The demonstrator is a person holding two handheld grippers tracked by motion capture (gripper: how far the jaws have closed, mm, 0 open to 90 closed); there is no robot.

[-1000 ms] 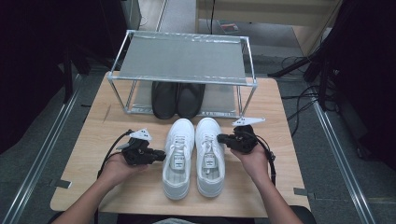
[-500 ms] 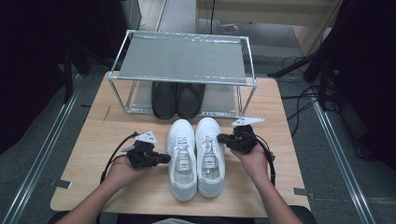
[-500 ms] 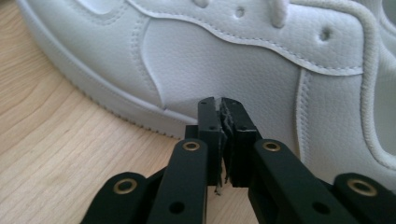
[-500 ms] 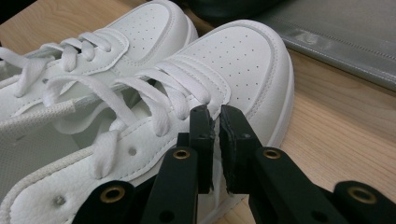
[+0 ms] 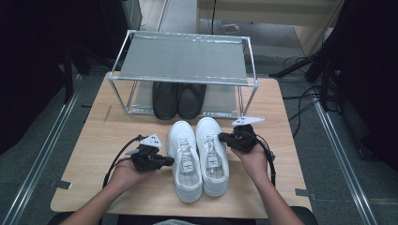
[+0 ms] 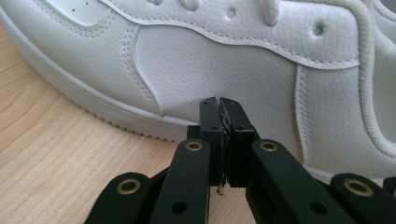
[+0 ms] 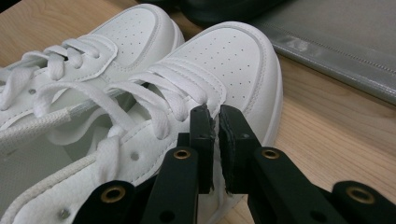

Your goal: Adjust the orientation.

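High view | white sneakers (image 5: 199,157) pair, bench ctr near front edge | L hand-held gripper (image 5: 170,161) jaws together, empty, at outer side; R hand-held gripper (image 5: 222,137) closed, empty, by laces | light, soft upper, stiff sole; grip collar/heel.

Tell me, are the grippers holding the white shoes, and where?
Nothing is held. The left gripper is shut, its tips against the left shoe's side. The right gripper is shut beside the right shoe's laces, nothing between its jaws.

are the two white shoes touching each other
Touching: in the high view the left white shoe and right white shoe lie side by side with their inner edges pressed together, no table showing between them.
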